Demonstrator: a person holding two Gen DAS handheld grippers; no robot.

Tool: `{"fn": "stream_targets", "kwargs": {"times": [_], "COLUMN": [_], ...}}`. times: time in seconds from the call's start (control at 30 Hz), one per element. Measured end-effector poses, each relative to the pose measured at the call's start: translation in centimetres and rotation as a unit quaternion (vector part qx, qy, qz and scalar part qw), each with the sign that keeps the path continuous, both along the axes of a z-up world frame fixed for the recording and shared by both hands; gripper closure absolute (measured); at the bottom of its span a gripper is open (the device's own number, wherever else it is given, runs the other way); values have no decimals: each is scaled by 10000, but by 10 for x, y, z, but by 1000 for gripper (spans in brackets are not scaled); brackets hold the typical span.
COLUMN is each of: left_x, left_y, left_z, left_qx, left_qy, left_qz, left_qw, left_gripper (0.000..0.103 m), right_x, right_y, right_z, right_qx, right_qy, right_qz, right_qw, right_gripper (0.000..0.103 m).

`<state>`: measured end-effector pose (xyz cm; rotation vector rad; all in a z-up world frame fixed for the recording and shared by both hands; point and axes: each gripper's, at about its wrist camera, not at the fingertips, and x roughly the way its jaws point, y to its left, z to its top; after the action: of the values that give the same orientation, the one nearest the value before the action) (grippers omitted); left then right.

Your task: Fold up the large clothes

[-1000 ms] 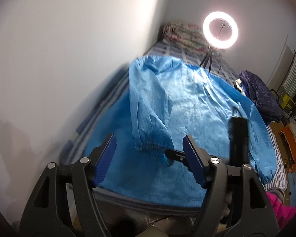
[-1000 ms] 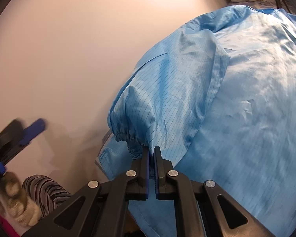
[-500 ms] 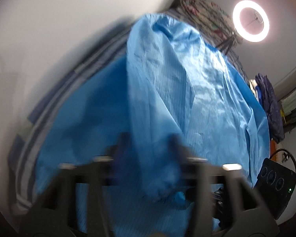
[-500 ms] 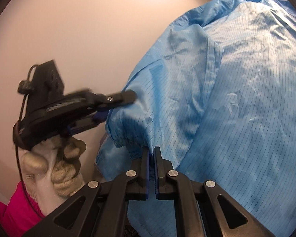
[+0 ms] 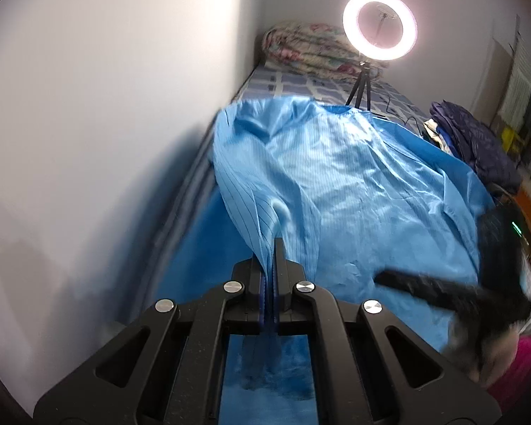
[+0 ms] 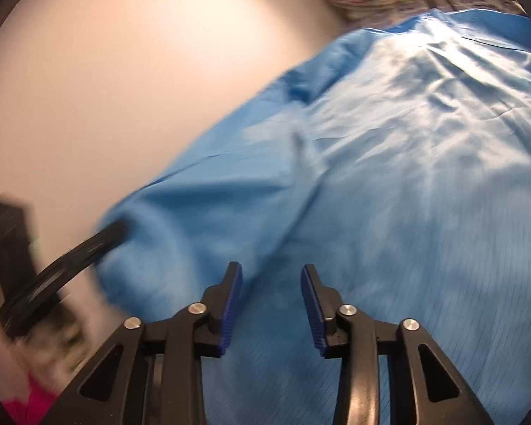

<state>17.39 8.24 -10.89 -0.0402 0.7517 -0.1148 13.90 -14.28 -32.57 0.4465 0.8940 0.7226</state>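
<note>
1. One blue garment point(image 5: 354, 177) lies spread on the one bed point(image 5: 301, 83).
2. My left gripper point(image 5: 269, 248) is clenched on its sleeve fold.
3. My right gripper point(image 6: 270, 283), jaws just opening, stands released above the cloth.

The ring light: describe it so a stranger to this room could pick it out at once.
Start at the bed along the white wall, where the blue garment is spread. At its far end, just in front of the rolled floral quilt, a small black tripod stands on the checked sheet. The ring light tops it: a glowing white circle, the only lit thing there.
</note>
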Motion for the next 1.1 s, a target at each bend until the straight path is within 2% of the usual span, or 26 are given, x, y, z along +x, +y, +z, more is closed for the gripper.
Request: {"fn": "stream_targets", "kwargs": {"times": [0.07,0.2,0.4,0.47,0.53,0.63,0.77,0.83,0.87,0.97,1.1], "left_x": [0,1,-9,-13,-19,-25,-33,-41,-46,-55,-64], "left_y": [6,16,21,15,6,-6,-32,-52,-63,-88,-112], "left_z": [6,7,19,24,24,13,-5,-9,-12,-24,-42], "left_qx": [89,34,255,499,801,972,1093,1270,1380,1539,1665], "left_qy": [-114,-194,-505,-664,-762,-684,-483,-517,-547,-487,-310], "left_qz": [-4,35,-25,-62,-138,-351,-784,-1067,-1233,-1612,-1985], "left_qw": [9999,9998,9984,9965,9938,9923,9897,9848,9812,9736,9654], "left_gripper": [103,103,103,103,103,103,103,103,103,103,103], "right_x": [20,58,109,118,120,110,98,98,100,118,140], "right_y": [17,64,132,159,169,149,72,42,28,2,6], "right_z": [-3,-14,-34,-36,-36,-35,-28,-14,-3,33,70], "right_qx": [-238,-576,-161,-5,-65,-356,-296,-429,-499,-308,-251], "right_qy": [102,255,632,704,733,658,630,444,306,35,-253], "right_qz": [-111,-103,227,510,705,795,288,22,-111,-337,-141], "right_qw": [9996,9980,9976,9962,9948,9940,9972,9981,9982,9990,9993], "right_gripper": [71,71,71,71,71,69,65,55,45,30,24]}}
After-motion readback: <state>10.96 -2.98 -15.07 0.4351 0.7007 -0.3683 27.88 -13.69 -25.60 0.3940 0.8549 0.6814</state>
